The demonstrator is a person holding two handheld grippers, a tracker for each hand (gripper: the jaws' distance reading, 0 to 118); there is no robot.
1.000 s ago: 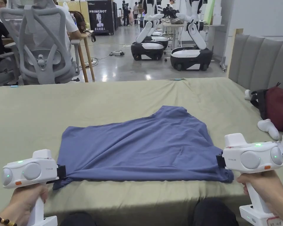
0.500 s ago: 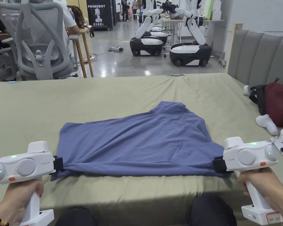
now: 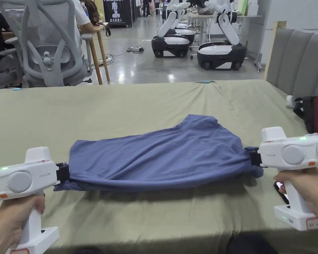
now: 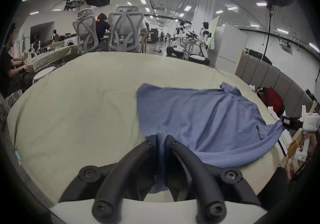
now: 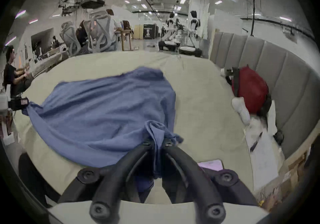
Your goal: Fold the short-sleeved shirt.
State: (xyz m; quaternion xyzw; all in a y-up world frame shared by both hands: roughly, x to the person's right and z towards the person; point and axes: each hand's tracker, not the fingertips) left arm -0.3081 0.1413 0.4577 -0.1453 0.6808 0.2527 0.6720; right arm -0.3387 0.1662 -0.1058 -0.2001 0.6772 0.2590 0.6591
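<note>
Bright ceiling strips; gripper views fisheye-warped, dark-cornered, right one slightly blurred.

shirt (image 3: 161, 155) on the table (image 3: 122, 109), left gripper (image 3: 63, 172) and right gripper (image 3: 254, 158) at its ends

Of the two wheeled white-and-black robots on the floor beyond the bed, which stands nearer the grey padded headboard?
The right-hand white-and-black robot; the other robot stands left of it, farther from the grey padded headboard.
</note>
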